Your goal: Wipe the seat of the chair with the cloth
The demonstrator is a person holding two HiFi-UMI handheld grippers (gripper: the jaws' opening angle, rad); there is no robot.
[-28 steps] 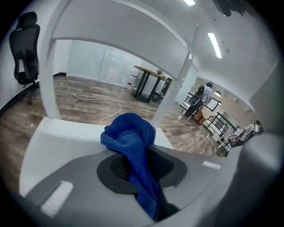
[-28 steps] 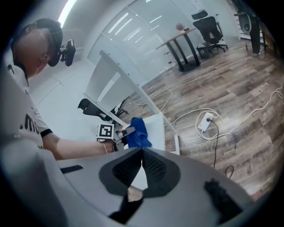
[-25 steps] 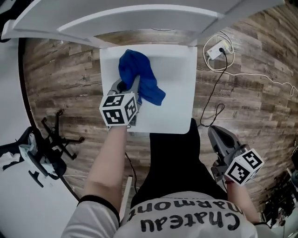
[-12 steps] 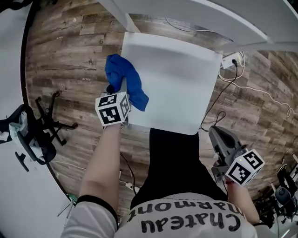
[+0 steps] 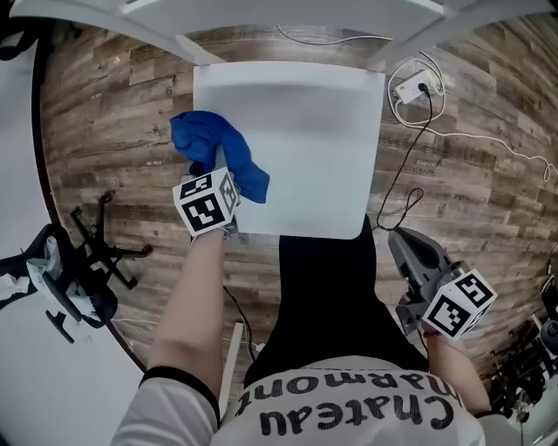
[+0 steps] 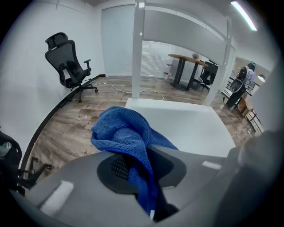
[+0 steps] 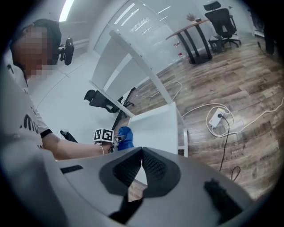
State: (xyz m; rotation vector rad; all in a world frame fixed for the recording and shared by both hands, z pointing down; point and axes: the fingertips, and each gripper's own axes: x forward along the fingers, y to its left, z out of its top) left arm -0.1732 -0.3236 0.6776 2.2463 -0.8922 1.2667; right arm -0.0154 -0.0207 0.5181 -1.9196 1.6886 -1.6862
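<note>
**Task item.** A bunched blue microfibre cloth (image 5: 216, 155) is found at the left edge of the white square chair seat (image 5: 301, 144). It lies partly on the seat and partly past that edge, above the wood-plank floor (image 5: 113, 113). The rest of the seat surface is bare.

**Left hand-held gripper** (image 5: 209, 174). The jaws are closed on a fold of the cloth. In the left gripper view the cloth (image 6: 126, 133) is pinched between the dark pads of the left hand-held gripper (image 6: 137, 166) and rises in a loose heap ahead of them, with the seat (image 6: 191, 128) just beyond.

**Right hand-held gripper** (image 5: 408, 253). It is held low at the person's right, over the floor and well apart from the seat. In the right gripper view its jaws (image 7: 141, 155) are pressed together with nothing between them.

**Surroundings.**
- A white frame (image 5: 288, 17) overhangs the far edge of the seat, and a white upright post (image 6: 137, 48) stands behind it.
- A white power strip with a trailing cable (image 5: 408, 87) lies on the floor beside the seat's far right corner.
- A black office chair (image 6: 71, 66) stands by the wall to the left.
- A black star-shaped stand (image 5: 100, 253) lies on the floor near the left forearm.
- The person's black trouser leg (image 5: 327, 296) meets the near edge of the seat.
</note>
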